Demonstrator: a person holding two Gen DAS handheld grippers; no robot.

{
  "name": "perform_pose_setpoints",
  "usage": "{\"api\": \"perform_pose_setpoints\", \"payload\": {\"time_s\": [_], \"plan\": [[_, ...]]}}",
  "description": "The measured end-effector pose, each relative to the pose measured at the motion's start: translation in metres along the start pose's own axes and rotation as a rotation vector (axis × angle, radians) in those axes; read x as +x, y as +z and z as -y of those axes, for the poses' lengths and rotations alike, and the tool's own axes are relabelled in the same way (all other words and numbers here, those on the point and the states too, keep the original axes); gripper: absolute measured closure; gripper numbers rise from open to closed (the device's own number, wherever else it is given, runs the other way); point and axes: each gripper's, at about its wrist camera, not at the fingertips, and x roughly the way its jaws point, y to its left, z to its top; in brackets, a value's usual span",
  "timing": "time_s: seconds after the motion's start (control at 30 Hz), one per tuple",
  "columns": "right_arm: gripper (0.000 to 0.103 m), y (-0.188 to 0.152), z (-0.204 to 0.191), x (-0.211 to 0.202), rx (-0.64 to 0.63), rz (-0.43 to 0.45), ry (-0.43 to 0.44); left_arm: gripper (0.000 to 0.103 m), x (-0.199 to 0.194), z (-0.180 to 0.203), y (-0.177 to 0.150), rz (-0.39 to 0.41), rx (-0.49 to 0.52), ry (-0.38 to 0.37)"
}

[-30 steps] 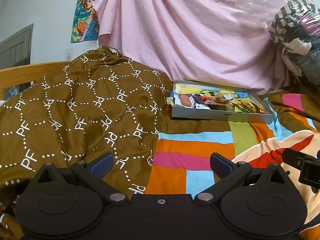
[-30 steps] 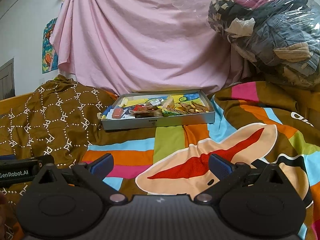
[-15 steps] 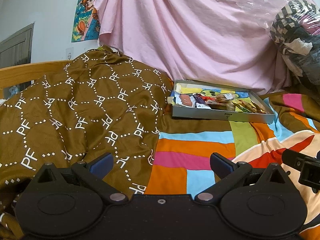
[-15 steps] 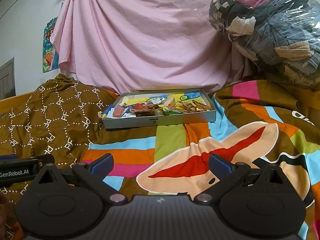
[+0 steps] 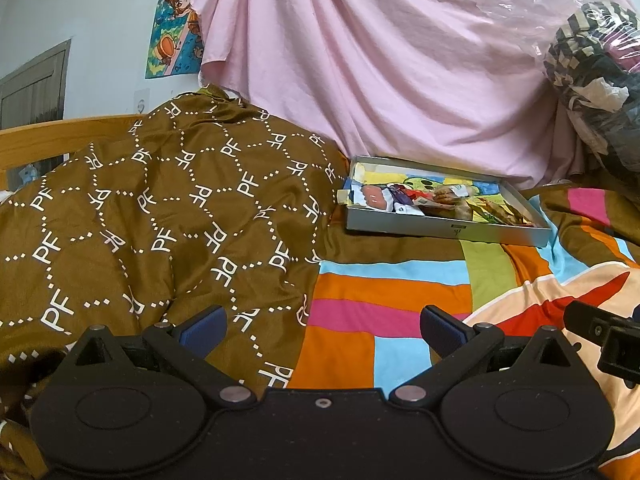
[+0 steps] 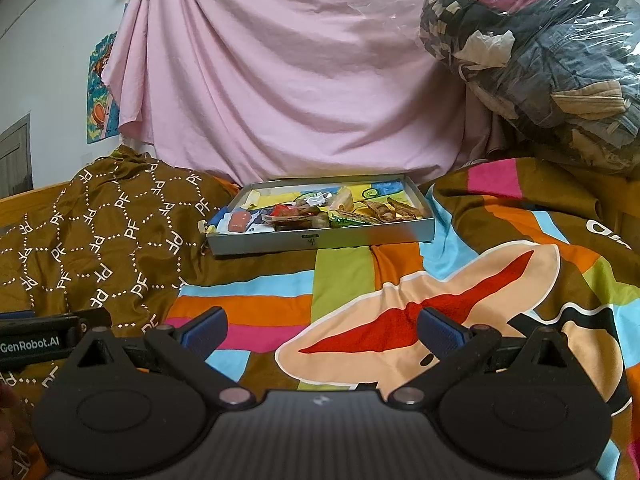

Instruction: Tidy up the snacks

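A shallow grey tray [image 5: 444, 231] [image 6: 320, 239] rests on the bed near the pink sheet. It holds several mixed snacks: a pink-orange packet [image 6: 237, 221] at its left end, brown pieces [image 6: 394, 209] at its right, wrappers in between. My left gripper [image 5: 322, 326] hovers low over the bedcover, well short of the tray, open with nothing between its blue pads. My right gripper [image 6: 322, 326] is likewise open and empty, also short of the tray. Each gripper's body shows at the edge of the other's view.
A brown patterned quilt [image 5: 160, 208] is heaped left of the tray. The striped bedcover [image 6: 360, 292] spreads in front. A pink sheet [image 6: 288, 80] hangs behind, and a clear bag of clothes [image 6: 540, 56] sits at the back right. A wooden bed rail [image 5: 48, 140] runs at left.
Both views have crept slightly closer to the tray and shifted a little. Both grippers stay open and empty.
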Motion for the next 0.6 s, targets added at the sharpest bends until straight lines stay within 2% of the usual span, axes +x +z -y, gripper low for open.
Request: {"api": "perform_pose_setpoints", "payload": {"time_s": [0.6], "plan": [[0.000,-0.0002,-0.0005,0.0005,0.001,-0.002,0.001,0.001,0.0002,-0.0010,0.0000,0.000,-0.001,-0.001]]}}
